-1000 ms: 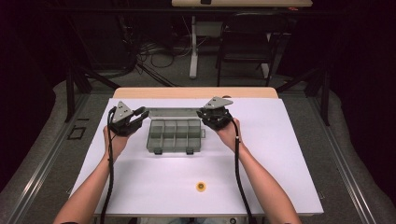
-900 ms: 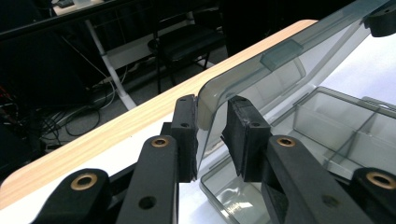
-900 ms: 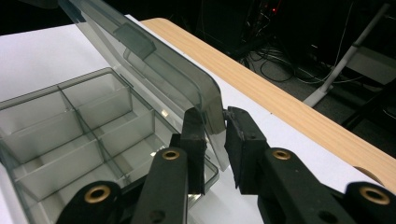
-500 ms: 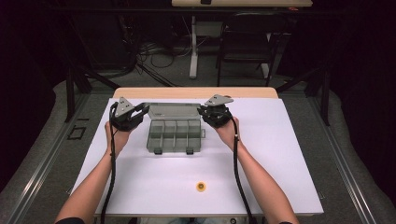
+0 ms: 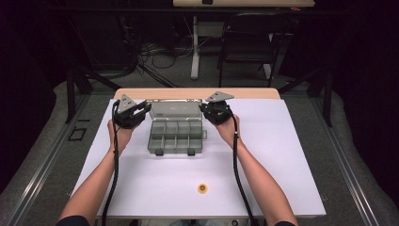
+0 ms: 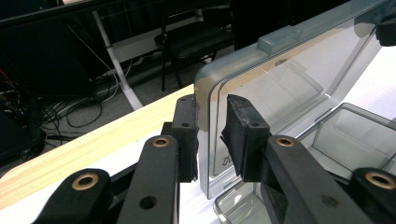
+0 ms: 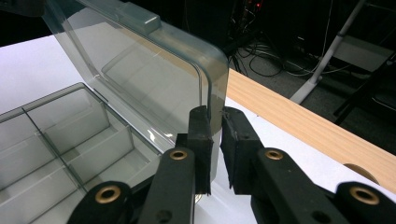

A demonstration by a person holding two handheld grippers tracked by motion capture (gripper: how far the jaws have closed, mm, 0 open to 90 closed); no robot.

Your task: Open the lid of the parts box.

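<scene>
A grey see-through organizer box (image 5: 176,136) with several compartments lies on the white table top, its lid (image 5: 174,108) raised at the far side. My left gripper (image 5: 147,109) grips the lid's left edge and my right gripper (image 5: 203,109) grips its right edge. In the left gripper view, the left gripper (image 6: 210,135) has its jaws closed around the rounded corner of the lid (image 6: 280,79). In the right gripper view, the right gripper (image 7: 215,140) pinches the lid (image 7: 140,60) at its corner, above the empty compartments (image 7: 60,130).
A small yellow round piece (image 5: 202,188) lies on the white table top (image 5: 291,155) near the front edge. A wooden strip (image 5: 254,93) runs along the far edge. Beyond it are a dark floor, cables and a chair (image 5: 244,42).
Both hands have shifted slightly away from me and the lid has swung a little further back. The box base and the yellow piece have stayed put.
</scene>
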